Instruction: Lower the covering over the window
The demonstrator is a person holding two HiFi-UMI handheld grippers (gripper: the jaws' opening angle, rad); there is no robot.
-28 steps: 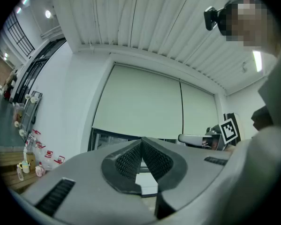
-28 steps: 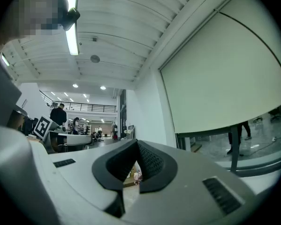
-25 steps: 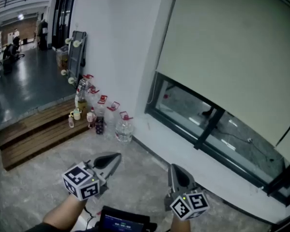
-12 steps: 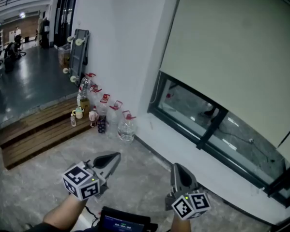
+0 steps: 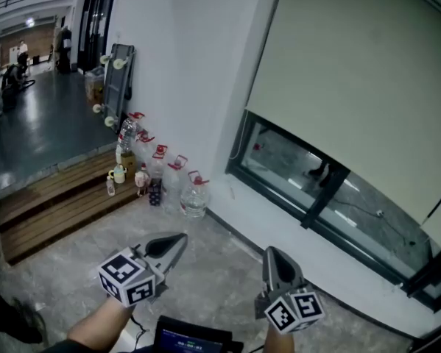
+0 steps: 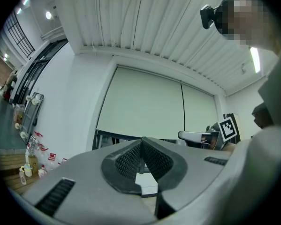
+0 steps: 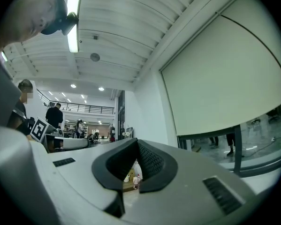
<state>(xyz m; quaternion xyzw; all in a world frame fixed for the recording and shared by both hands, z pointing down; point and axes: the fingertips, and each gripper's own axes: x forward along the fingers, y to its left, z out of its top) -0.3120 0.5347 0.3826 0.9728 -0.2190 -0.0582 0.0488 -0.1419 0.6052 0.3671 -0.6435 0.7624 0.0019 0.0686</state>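
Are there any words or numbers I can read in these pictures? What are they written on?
No words or numbers can be read here.
Small screen at the bottom of the head view: glowing writing, too small and blurred to read.
Bottles by the wall: labels too small to read.
Cubes: only black-and-white square patterns, no letters.

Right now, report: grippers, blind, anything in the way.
Left gripper shut, empty. Right gripper shut, empty. Blind partly down, window bare below it. Bottles by wall, left of window.
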